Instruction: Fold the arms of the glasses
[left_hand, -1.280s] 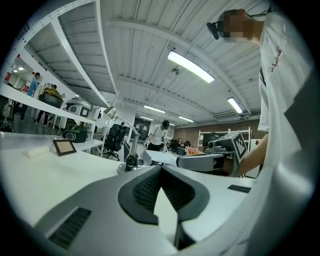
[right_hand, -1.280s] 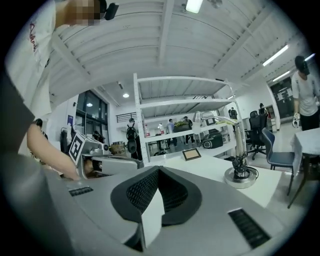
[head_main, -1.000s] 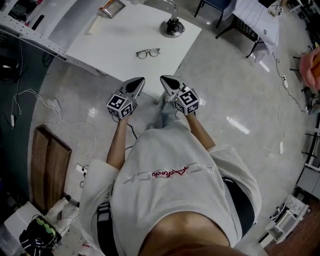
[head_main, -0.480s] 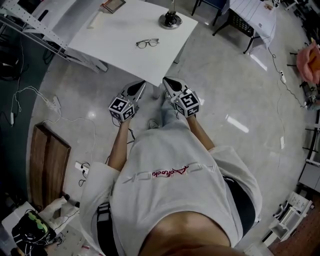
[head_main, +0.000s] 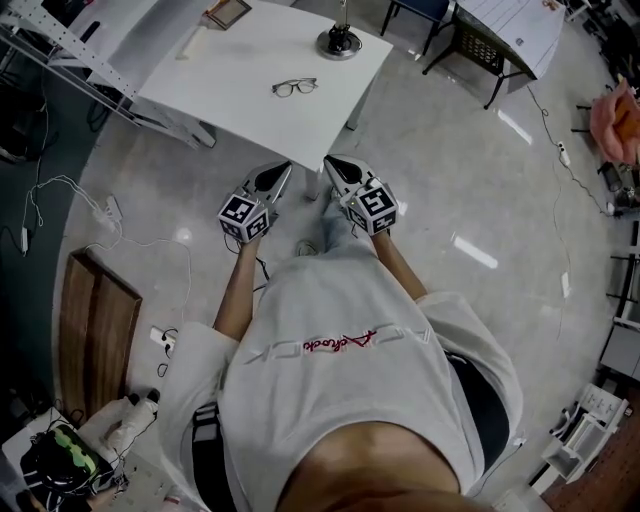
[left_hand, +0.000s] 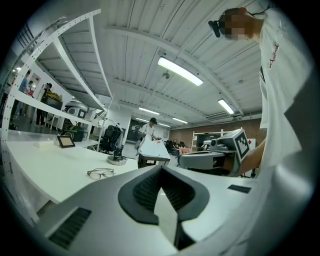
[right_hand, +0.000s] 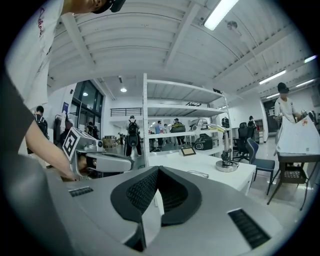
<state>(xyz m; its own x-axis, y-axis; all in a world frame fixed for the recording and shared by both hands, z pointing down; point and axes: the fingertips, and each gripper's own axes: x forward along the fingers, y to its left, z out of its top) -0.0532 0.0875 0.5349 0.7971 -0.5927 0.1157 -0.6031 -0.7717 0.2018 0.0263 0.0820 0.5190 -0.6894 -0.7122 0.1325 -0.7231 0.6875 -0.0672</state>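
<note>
White laminate is what the glasses rest on: they lie alone near the middle of the surface. They are well apart from the round lamp base at its far edge and the small picture frame at its far corner. That open spot looks chosen to leave room for a claw to come in from either side.

The frames are too small here to tell whether the arms stand out or lie folded.

The left claw and right claw are held side by side in front of the person's body, over the floor at the surface's near corner. Both point roughly level toward the glasses. Each claw is pinched fully together with nothing between its tips.

I read this as a neutral carrying pose, well short of the glasses. It fits claws about to reach for spread arms just as well as claws drawn back from arms already folded.

Against a second ago, the surface and glasses sit higher and a little smaller in the head view. The lamp base is now close to the top edge, and more of the chair and second table at upper right shows. The claws hold the same paired, closed pose, and since the half-second mark almost nothing has shifted.
</note>
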